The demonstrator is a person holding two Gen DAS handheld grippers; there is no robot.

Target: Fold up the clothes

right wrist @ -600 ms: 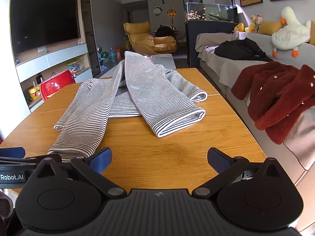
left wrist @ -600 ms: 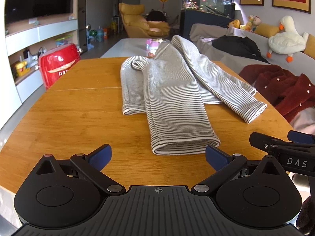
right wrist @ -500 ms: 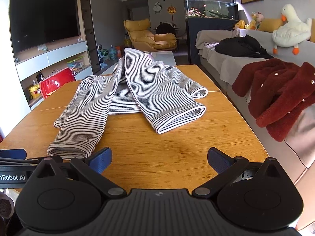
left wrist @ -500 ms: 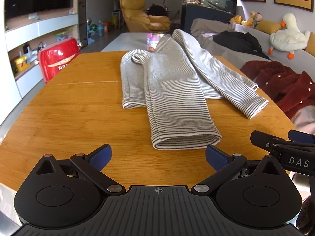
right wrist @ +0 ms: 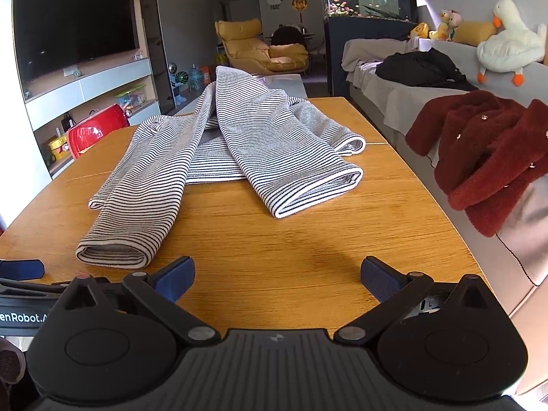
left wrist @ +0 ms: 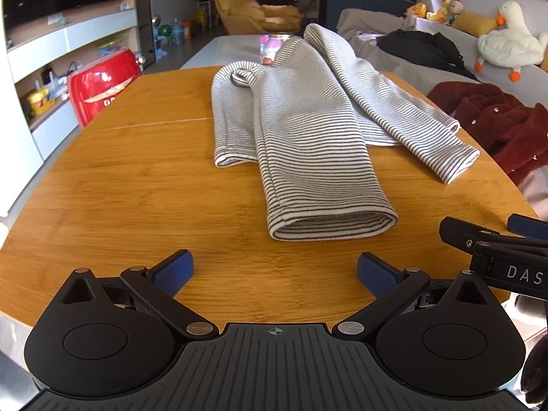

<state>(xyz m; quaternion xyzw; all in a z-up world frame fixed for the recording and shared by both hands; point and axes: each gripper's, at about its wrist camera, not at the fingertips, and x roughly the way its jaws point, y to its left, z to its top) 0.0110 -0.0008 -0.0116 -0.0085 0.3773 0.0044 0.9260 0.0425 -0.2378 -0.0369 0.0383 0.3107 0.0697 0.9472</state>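
Note:
A grey-and-white striped garment [left wrist: 308, 130] lies on the wooden table [left wrist: 137, 188], with two long tube-like parts reaching toward me; it also shows in the right wrist view [right wrist: 239, 144]. My left gripper [left wrist: 275, 274] is open and empty, low over the table's near edge, just short of the nearer striped cuff [left wrist: 332, 226]. My right gripper [right wrist: 277, 275] is open and empty, short of the other cuff [right wrist: 315, 188]. The right gripper shows at the right edge of the left wrist view [left wrist: 496, 253].
A red appliance [left wrist: 99, 85] stands left of the table. A sofa at the right holds a dark red fuzzy coat [right wrist: 486, 157], black clothes [right wrist: 418, 68] and a plush duck [right wrist: 507, 48]. A small jar [left wrist: 270, 48] stands beyond the garment.
Both grippers have risen and tipped slightly downward, so the garment sits lower in both views. The garment has not moved. Both stay open.

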